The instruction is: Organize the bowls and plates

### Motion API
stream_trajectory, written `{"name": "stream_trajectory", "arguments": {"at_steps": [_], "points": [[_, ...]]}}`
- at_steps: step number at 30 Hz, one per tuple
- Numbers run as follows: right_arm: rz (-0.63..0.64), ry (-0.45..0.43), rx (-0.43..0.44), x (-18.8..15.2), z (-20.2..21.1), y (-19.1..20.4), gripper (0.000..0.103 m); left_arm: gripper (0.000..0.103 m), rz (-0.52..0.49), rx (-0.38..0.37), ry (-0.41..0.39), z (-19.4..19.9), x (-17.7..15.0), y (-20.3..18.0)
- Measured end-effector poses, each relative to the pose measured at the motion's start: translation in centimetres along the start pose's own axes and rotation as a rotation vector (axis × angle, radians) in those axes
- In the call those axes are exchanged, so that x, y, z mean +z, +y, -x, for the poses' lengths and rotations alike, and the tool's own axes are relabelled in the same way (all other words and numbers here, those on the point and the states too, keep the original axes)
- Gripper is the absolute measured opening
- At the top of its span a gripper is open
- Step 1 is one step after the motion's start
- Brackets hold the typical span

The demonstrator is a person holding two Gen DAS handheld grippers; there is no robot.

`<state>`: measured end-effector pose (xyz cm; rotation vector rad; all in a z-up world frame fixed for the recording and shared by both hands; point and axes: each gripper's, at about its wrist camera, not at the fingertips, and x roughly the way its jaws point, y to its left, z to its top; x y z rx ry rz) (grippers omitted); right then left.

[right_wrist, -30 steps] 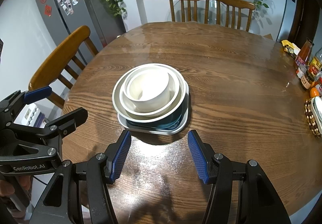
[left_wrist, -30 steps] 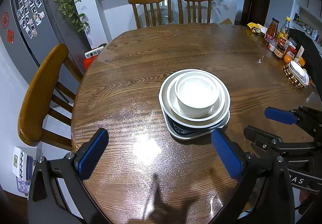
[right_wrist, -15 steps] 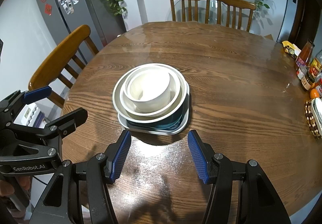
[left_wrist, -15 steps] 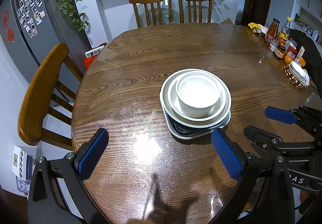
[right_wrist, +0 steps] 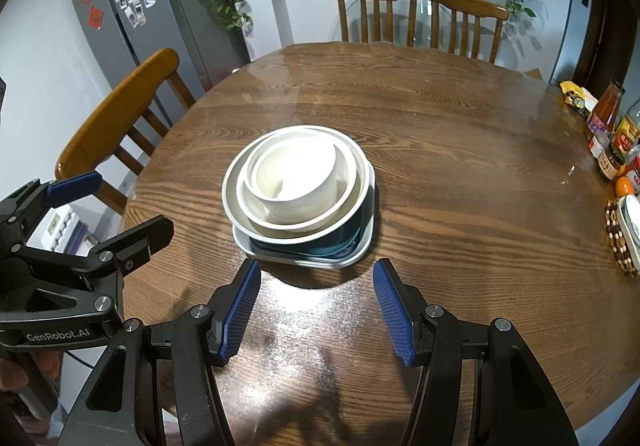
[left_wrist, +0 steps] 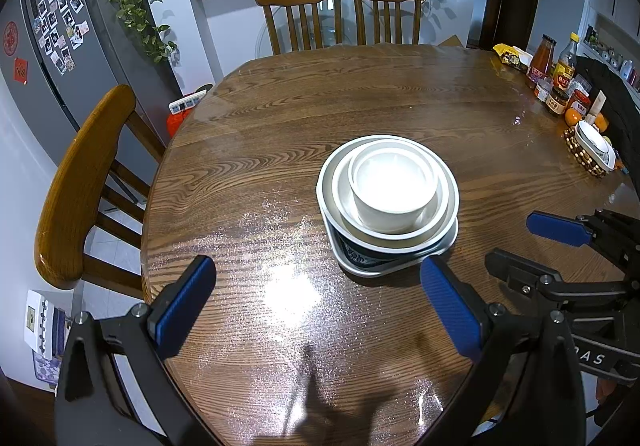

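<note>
At the near edge of the round wooden table (left_wrist: 280, 149), both tools stand with their blue pads spread wide and nothing between them. The left gripper (left_wrist: 316, 310) hovers over bare tabletop, its right pad ending just short of the dish stack. The right gripper (right_wrist: 316, 310) likewise holds nothing, its fingers framing the near rim of the same stack without touching it. Each tool shows at the edge of the other's view, side by side at the table's near side.

Just beyond the pads, near the table's centre, sits the stack. Lowest is a rounded-square plate (right_wrist: 352, 254) with a pale rim, and a dark blue dish (right_wrist: 340, 240) lies in it. A wide grey bowl (left_wrist: 450, 205) rests on that, a cream bowl (left_wrist: 344, 197) nests inside it, and a small white bowl (left_wrist: 394, 201) stands upright at the top. The upper pieces sit offset toward the left of the square plate.

On the far right of the table are sauce bottles and jars (left_wrist: 556, 81) and a beaded basket (left_wrist: 588, 153). One wooden chair (left_wrist: 80, 173) stands at the left, and two more chairs (left_wrist: 340, 17) at the far side. A grey fridge (right_wrist: 132, 17) with photos stands beyond.
</note>
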<state>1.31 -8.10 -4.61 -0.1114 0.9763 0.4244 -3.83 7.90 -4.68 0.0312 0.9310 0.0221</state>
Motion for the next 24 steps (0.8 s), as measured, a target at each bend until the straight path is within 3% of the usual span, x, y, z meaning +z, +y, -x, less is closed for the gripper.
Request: {"name": "stream_trajectory", "arguments": {"at_steps": [24], "points": [[0.001,0.001,0.000,0.07,-0.01,0.02,0.059,0.102,0.011,0.013,0.003,-0.19,-0.16,0.21]]}}
